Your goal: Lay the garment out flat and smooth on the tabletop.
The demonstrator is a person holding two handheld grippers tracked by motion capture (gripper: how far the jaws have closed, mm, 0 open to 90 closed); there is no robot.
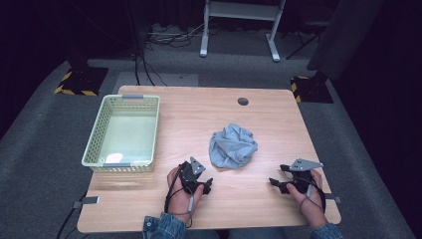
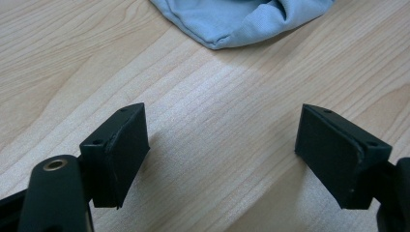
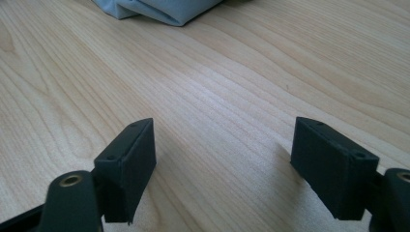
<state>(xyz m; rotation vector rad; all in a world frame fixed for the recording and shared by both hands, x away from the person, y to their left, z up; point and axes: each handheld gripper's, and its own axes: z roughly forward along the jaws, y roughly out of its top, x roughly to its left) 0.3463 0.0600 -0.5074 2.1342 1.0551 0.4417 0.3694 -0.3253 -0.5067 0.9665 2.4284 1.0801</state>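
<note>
High view, crumpled grey cloth (image 1: 233, 146) on table (image 1: 199, 114) between left gripper (image 1: 197, 180) and right gripper (image 1: 283, 178), ahead of both wide, empty jaws

The high view was dim at its edges — the floor (image 1: 40, 149) and the backdrop sank into near black, while light from above picked out the wooden counter (image 1: 199, 107). That picture was soft and low in detail. A pale glare lay inside the basket (image 1: 94, 134). In both gripper views the counter was bright and evenly lit — wood grain sharp, the black fingers (image 2: 121, 150) casting soft shadows, and the grey cloth (image 2: 232, 19) slightly soft.
</note>
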